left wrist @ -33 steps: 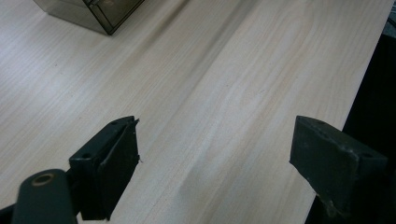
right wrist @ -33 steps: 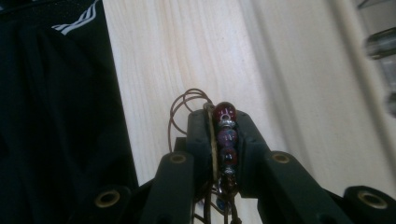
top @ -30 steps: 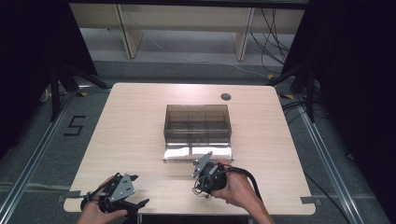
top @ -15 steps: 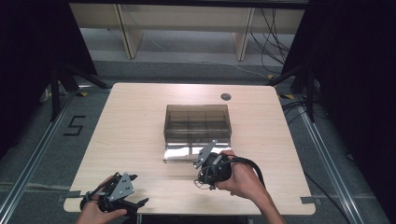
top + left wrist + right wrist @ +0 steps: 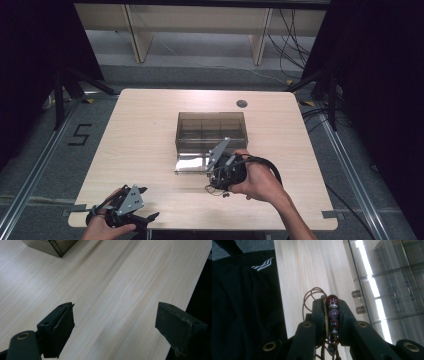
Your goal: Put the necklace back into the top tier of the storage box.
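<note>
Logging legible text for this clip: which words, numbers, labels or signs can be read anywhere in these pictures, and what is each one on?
"5": black tape figure on the grey floor, left of the table in the high view.
White wavy stripes on the black garment: a mark, no letters.
Nothing readable on the smoky clear box, the bead bracelet or either gripper.

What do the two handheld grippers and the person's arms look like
Both the left gripper and right gripper are black, each with two blocky black jaws and a grey three-cornered plate on top. A black cable loops from the right one. The forearms are bare, with no sleeves visible.
</note>
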